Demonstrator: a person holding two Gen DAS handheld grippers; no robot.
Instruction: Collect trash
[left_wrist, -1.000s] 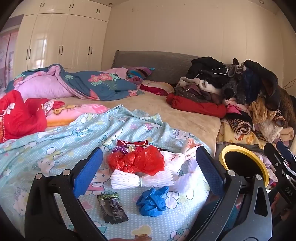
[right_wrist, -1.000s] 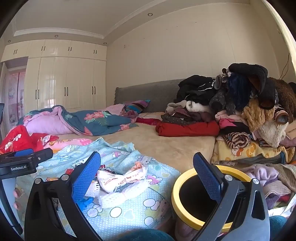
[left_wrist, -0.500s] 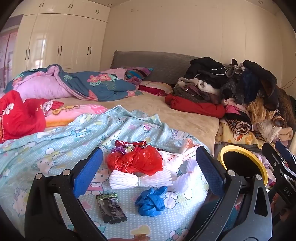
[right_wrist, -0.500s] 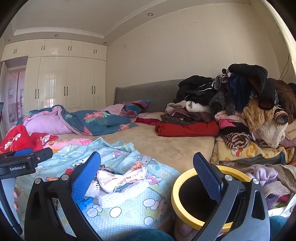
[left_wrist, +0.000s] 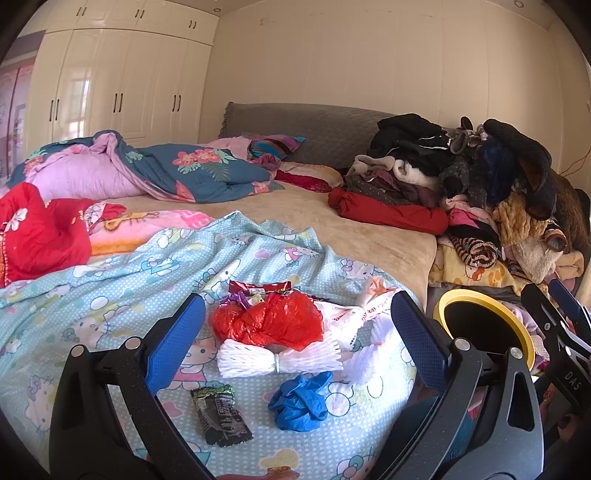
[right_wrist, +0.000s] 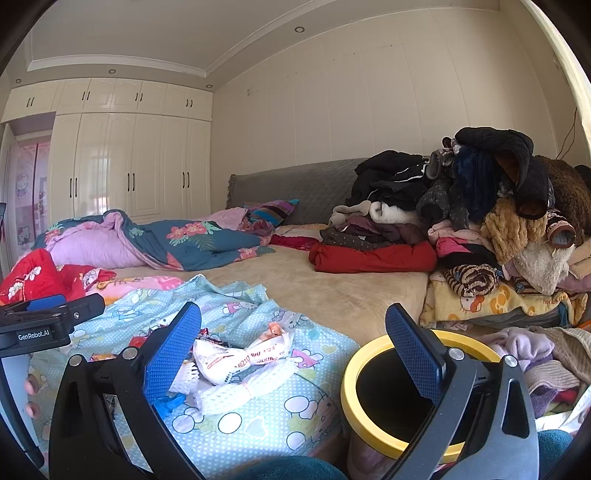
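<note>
Several trash pieces between the wide-open left tongs

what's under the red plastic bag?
The red plastic bag lies partly on white foam netting and a red snack wrapper. Anything directly beneath its middle is covered.

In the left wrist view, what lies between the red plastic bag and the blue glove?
A white foam net, tied at its middle, lies between the red plastic bag and the blue glove, seen in the left wrist view.
</note>
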